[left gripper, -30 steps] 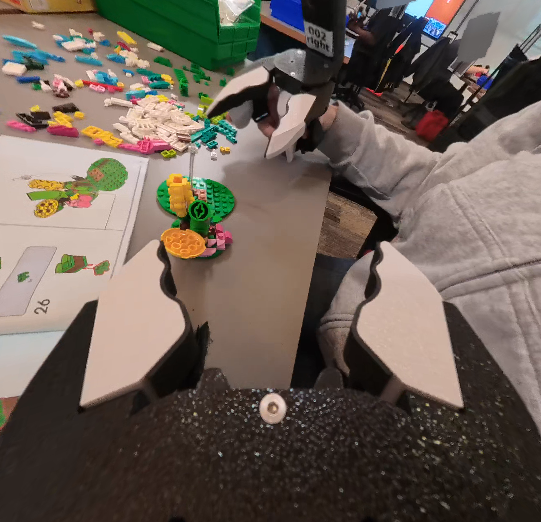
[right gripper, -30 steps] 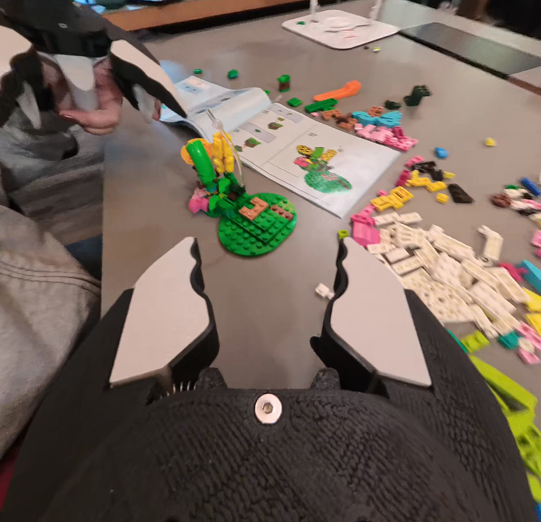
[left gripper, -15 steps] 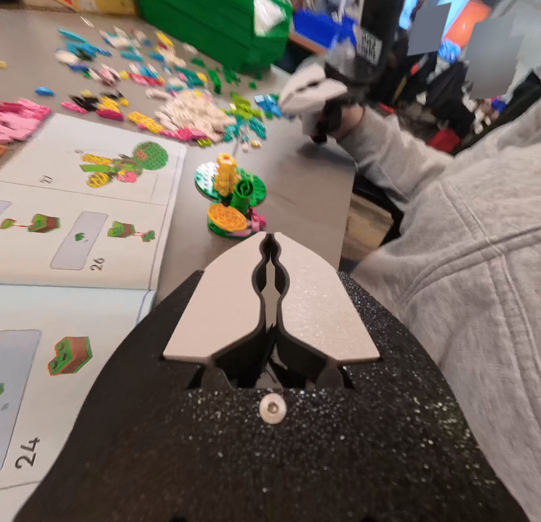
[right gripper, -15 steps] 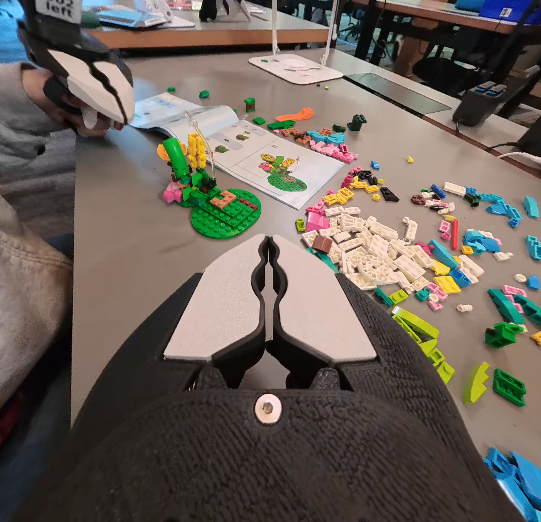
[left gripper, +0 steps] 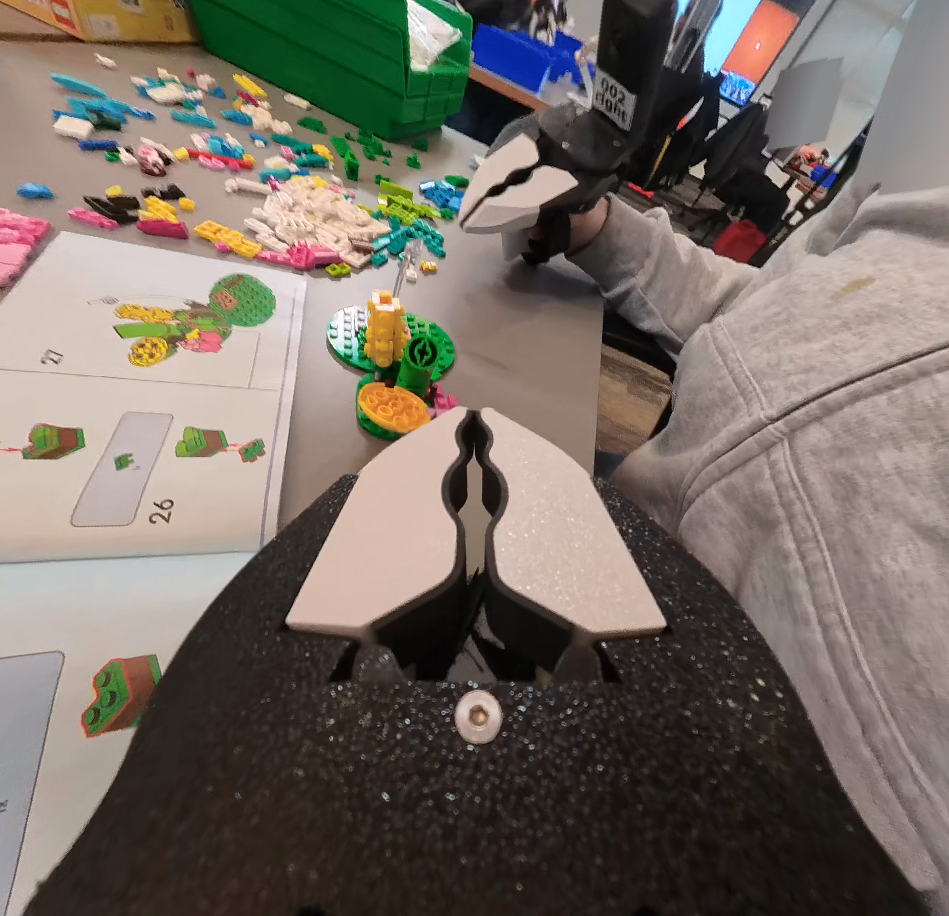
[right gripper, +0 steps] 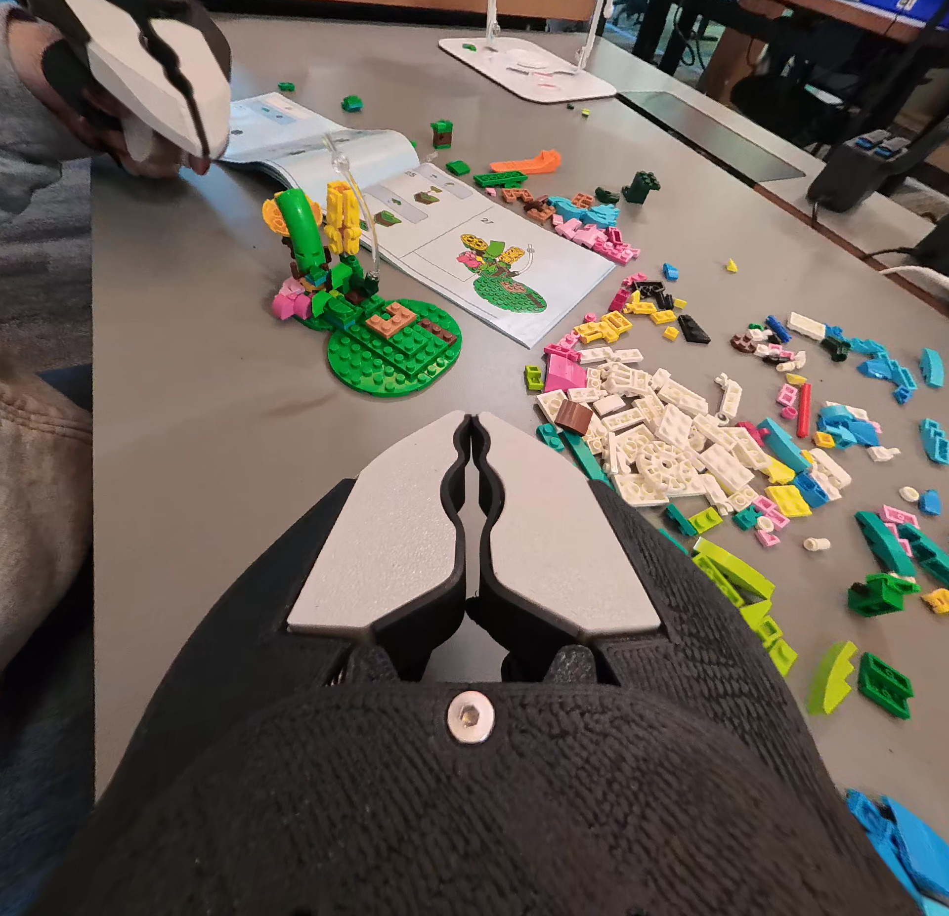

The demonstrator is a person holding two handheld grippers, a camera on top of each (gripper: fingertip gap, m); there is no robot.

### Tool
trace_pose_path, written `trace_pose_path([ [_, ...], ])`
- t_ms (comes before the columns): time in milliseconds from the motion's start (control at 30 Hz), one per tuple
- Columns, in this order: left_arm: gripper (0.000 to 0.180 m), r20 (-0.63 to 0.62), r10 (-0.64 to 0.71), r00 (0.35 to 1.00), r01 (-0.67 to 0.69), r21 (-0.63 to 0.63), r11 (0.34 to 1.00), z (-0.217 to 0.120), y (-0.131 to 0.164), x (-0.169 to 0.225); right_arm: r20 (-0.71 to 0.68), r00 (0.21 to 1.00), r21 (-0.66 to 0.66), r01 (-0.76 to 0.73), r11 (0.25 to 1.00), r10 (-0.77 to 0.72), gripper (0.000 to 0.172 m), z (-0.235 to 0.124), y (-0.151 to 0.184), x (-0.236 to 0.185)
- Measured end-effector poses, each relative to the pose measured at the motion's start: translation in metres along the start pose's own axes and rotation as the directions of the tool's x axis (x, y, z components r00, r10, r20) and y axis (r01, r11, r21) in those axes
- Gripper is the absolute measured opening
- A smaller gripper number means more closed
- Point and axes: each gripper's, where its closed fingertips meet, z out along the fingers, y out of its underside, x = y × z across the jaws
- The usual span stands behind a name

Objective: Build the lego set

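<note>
A brick model [left gripper: 393, 365] with a round green base, a yellow flower, a green stem and an orange disc stands on the grey table [left gripper: 524, 326]. It also shows in the right wrist view [right gripper: 359, 296]. My left gripper [left gripper: 475, 416] is shut with nothing between its pads, held just short of the model's orange disc. It shows in the right wrist view [right gripper: 203, 144] at the top left, above the open instruction booklet [right gripper: 452, 244]. My right gripper [right gripper: 471, 419] is shut and empty above bare table, between the model and the pile of white bricks [right gripper: 662, 429]. It shows in the left wrist view [left gripper: 470, 219].
Loose coloured bricks [right gripper: 847, 429] spread over the table's right side. Green bins [left gripper: 334, 44] and a yellow box [left gripper: 97, 3] stand at the back. A white lamp base [right gripper: 529, 67] sits far off. A person's grey sleeve [left gripper: 770, 429] lies along the table's edge. About 20 cm separates my left fingertips from my right.
Both grippers went from wide open to shut, with their pads coming together on air. Both pulled back a little from the model.
</note>
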Motion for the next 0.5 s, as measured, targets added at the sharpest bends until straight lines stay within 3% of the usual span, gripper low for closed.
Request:
trace_pose_path([
  [133,0.000,0.063,0.057,0.996,-0.061,0.060,0.996,-0.002,-0.015,-0.002,-0.032,0.999,-0.071,-0.034,0.997,0.032,0.000,-0.003,0.011,0.011],
  [200,0.000,0.069,0.074,0.995,-0.078,0.065,0.995,-0.005,-0.019,0.000,-0.016,0.997,-0.130,-0.080,0.988,0.079,0.012,-0.004,0.018,0.013],
  [300,0.000,0.067,0.068,0.995,-0.072,0.046,0.996,-0.008,-0.020,0.002,0.010,0.991,-0.205,-0.127,0.971,0.132,0.029,0.002,0.027,0.012],
  [433,0.001,0.091,0.059,0.994,-0.058,-0.016,0.998,-0.012,-0.011,-0.001,0.055,0.989,-0.247,-0.119,0.962,0.137,0.034,0.009,0.029,0.005],
  [500,0.013,0.104,0.062,0.993,-0.059,-0.033,0.998,-0.014,-0.007,-0.003,0.074,0.988,-0.243,-0.111,0.964,0.132,0.035,0.012,0.027,0.000],
])
